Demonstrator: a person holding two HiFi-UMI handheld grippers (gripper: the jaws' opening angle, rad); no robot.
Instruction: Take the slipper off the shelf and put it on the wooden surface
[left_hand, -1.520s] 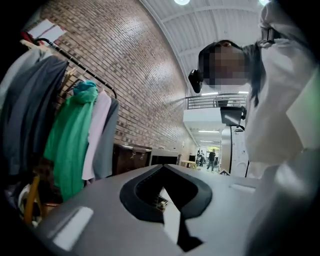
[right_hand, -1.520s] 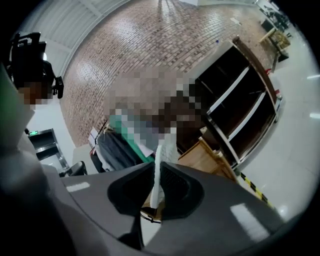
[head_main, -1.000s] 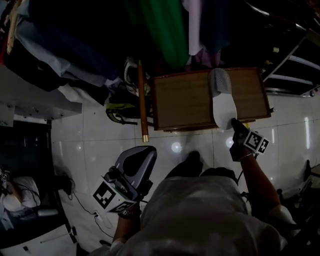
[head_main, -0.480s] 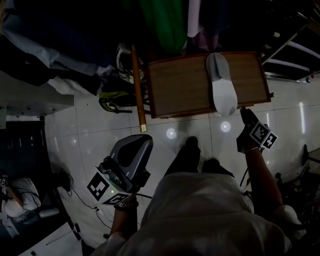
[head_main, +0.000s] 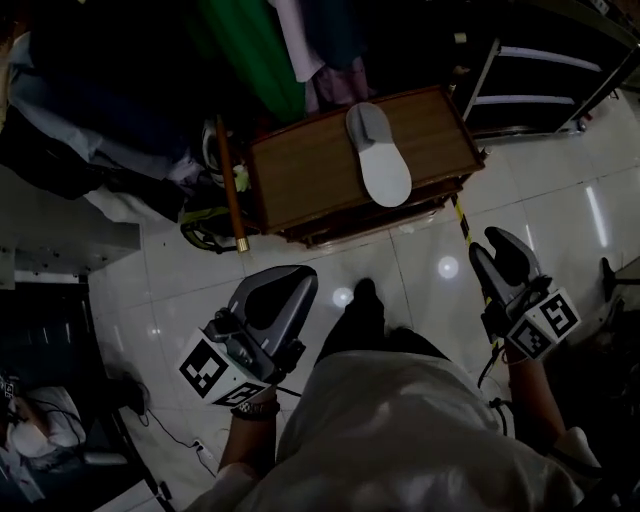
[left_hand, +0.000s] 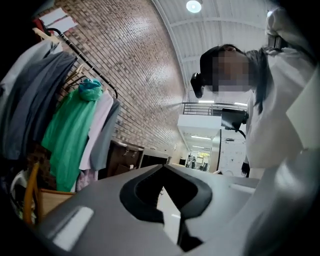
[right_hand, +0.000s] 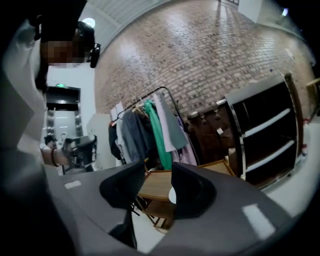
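The slipper (head_main: 378, 155) lies flat on the wooden table (head_main: 300, 170), on the right half of the top, grey end toward the clothes and white end reaching the edge nearest me. It is the only thing I can see on that wooden surface, and neither of my tools touches it. The black shelf (head_main: 545, 75) stands just right of the table, and I can't make out what its tiers carry in this dim light. My right gripper (head_main: 495, 250) hangs over the white floor tiles (head_main: 150, 290), well clear of the table's near corner. In the right gripper view its jaws stand wide apart but are drawing in, with only air between them and the table and a sliver of slipper showing far off through the gap. My left gripper (head_main: 280, 290) is down by my left side over the tiles, its jaws pressed together at the tips, pinching nothing.
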